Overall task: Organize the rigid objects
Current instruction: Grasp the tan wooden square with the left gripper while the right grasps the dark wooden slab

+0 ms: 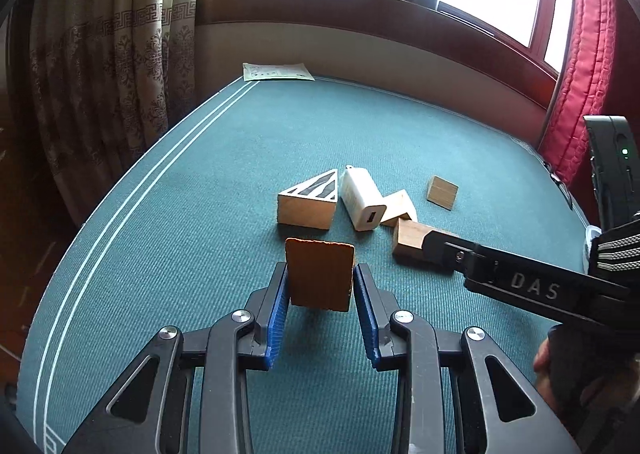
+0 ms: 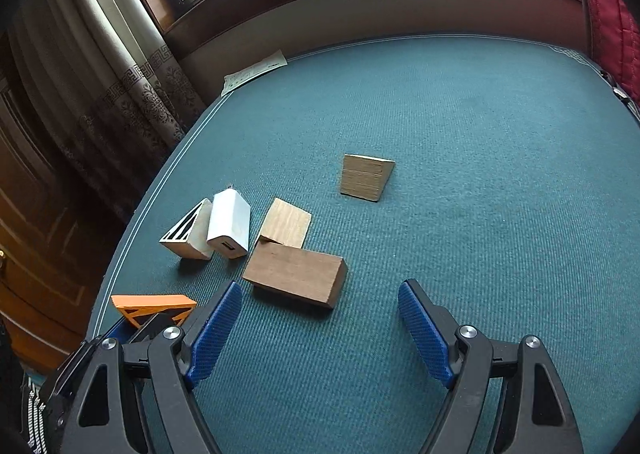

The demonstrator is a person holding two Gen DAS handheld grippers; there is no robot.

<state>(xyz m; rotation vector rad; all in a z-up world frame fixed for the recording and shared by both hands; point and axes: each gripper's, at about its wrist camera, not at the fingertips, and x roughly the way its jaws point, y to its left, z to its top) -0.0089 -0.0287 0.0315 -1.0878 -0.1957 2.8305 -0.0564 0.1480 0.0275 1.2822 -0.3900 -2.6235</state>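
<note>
Roughly midway, I judge: my left gripper (image 1: pixel 320 278) clamps the orange block (image 1: pixel 321 274) above the surface (image 1: pixel 160 254); right gripper (image 2: pixel 320 330) gapes empty. Loose blocks and charger (image 2: pixel 230 228) cluster at ten o'clock, unsorted.

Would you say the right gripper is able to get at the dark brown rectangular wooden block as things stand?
Probably yes. The right gripper is open and empty, and the dark brown rectangular wooden block lies just ahead of its fingers on the green cloth, with nothing between.
</note>
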